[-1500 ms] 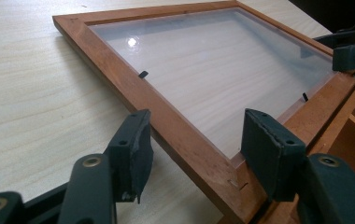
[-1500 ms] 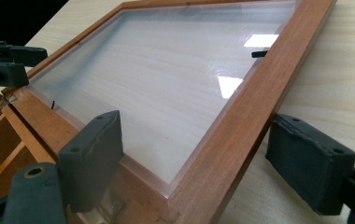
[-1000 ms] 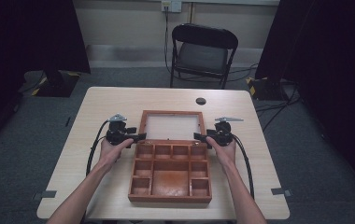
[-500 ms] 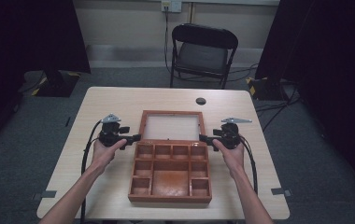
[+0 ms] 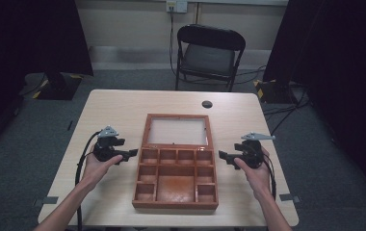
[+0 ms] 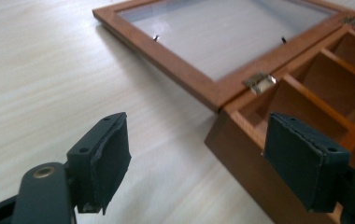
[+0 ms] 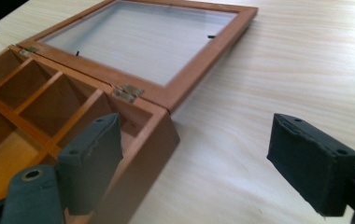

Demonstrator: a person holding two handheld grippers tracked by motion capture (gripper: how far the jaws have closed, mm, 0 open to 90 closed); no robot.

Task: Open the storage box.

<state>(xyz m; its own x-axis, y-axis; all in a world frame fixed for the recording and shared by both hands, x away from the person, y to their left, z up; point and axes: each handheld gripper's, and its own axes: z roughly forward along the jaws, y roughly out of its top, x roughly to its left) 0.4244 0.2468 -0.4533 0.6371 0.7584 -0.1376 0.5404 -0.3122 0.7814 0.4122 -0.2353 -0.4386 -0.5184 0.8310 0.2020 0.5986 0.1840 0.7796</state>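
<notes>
A brown wooden box (image 5: 176,179) with several compartments lies open in the middle of the table, its glass-paned lid (image 5: 176,130) folded flat away from me. My left gripper (image 5: 132,153) is open just off the box's left side, its jaws wide apart in the left gripper view (image 6: 196,161), with the box corner (image 6: 241,140) ahead. My right gripper (image 5: 221,156) is open a short way off the box's right side; in the right gripper view (image 7: 199,158) the box's hinged corner (image 7: 154,126) sits between the jaws' line. Neither holds anything.
The light wooden table (image 5: 118,110) has a small round black cable hole (image 5: 207,104) behind the lid. A black folding chair (image 5: 209,53) stands beyond the far edge. Cables trail from both grippers toward me.
Both grippers have moved outward, away from the box's sides, and a little toward me. The box with its lid lying open has stayed put.
</notes>
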